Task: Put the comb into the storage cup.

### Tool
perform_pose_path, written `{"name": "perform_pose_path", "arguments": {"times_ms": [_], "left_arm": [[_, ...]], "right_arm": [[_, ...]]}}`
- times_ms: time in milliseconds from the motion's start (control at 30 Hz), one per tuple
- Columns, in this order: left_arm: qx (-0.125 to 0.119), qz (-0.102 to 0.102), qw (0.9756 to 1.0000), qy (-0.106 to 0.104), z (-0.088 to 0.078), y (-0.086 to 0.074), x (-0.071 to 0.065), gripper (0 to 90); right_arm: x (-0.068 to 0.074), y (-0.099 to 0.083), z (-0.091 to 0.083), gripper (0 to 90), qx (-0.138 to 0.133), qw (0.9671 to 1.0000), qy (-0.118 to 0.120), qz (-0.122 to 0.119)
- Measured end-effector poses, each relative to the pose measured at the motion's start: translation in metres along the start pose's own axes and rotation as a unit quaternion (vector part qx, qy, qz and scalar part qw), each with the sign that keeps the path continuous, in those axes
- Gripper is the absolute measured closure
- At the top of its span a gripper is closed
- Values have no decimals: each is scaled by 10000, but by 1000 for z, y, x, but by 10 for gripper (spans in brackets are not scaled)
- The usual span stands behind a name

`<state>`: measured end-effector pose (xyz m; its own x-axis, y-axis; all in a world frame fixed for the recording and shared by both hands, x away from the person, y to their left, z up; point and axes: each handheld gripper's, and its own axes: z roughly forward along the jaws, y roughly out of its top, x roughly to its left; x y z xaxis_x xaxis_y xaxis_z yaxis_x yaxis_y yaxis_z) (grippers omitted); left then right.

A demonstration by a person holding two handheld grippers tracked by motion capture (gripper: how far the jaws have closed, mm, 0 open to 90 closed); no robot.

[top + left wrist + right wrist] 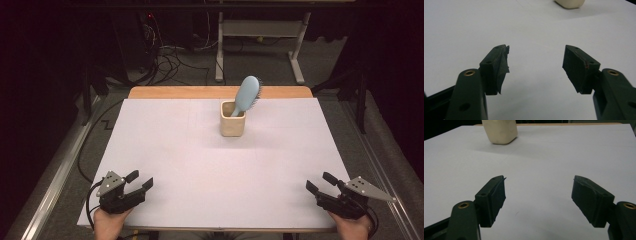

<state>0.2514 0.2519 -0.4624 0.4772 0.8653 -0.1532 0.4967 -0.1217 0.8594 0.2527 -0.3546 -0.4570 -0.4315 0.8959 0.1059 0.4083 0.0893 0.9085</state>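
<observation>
A cream square cup (232,119) stands upright toward the far middle of the white table (200,165). A light blue hairbrush (246,95) leans in it, handle down, head up and tilted right. My left gripper (140,180) rests at the near left corner, open, nothing between its jaws. My right gripper (320,183) rests at the near right corner, open and empty too. In the left gripper view my left gripper (536,51) points across bare table with the cup (570,3) at the top edge. In the right gripper view my right gripper (539,180) faces the cup (500,131).
A wooden strip (165,92) edges the far side of the table. Beyond it stand a white desk frame (260,30) and tangled cables (170,60) on the floor. Metal rails (55,175) run along both sides of the table.
</observation>
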Motion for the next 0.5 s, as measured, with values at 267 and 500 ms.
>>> {"name": "perform_pose_path", "arguments": {"times_ms": [267, 500], "left_arm": [[16, -9, 10000, -10, 0, -1, 1, 374], [52, -45, 10000, -13, 0, -2, 1, 372]], "right_arm": [[-1, -2, 0, 271, 16, 10000, -33, 13], [-2, -4, -1, 268, 17, 10000, -59, 28]]}}
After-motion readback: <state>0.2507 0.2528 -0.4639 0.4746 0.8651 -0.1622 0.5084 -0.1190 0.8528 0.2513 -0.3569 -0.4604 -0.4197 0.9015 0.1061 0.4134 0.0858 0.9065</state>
